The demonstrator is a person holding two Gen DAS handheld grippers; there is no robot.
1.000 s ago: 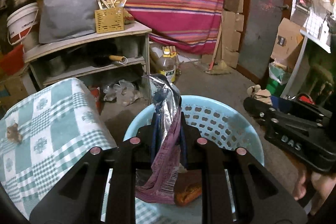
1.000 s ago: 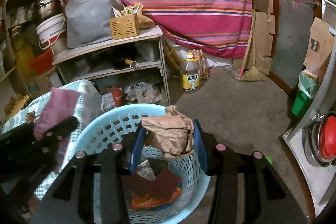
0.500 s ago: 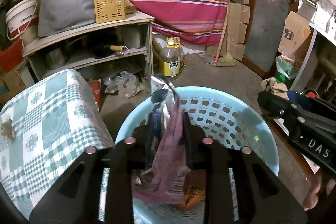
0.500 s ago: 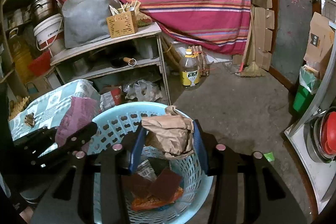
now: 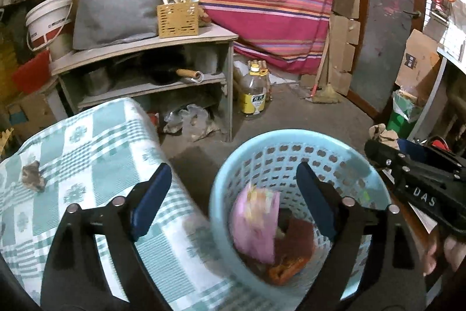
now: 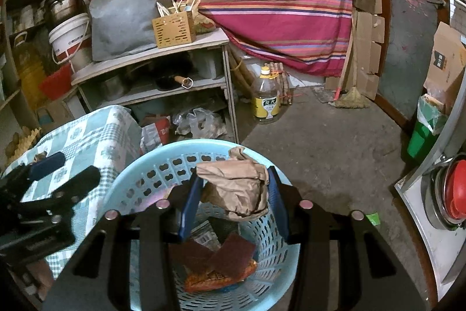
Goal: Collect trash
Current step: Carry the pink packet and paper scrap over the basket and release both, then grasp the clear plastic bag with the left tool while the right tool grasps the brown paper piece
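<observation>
My left gripper (image 5: 230, 175) stands over the near rim of the light-blue basket (image 5: 291, 133). Its jaws are opening wide and nothing is between them. A pink snack wrapper (image 5: 256, 226), blurred, is dropping inside the basket onto dark red and orange wrappers (image 5: 294, 249). My right gripper (image 6: 233, 185) is shut on a crumpled brown paper bag (image 6: 236, 188) held above the basket (image 6: 139, 165). The left gripper (image 6: 58, 174) shows at the left edge of the right wrist view. A small brown scrap (image 5: 32, 179) lies on the green checked tablecloth (image 5: 87, 150).
A grey shelf unit (image 5: 151, 42) with a wicker box stands behind the table. An oil bottle (image 5: 253, 95) and crumpled plastic (image 5: 189, 121) sit on the floor beside it. A green bin (image 6: 422, 133) stands at the right, and a green scrap (image 6: 372, 219) lies on the concrete floor.
The left jaws have swung open and let go of the pink wrapper, which has fallen into the basket. The right gripper has kept still with the paper bag.
</observation>
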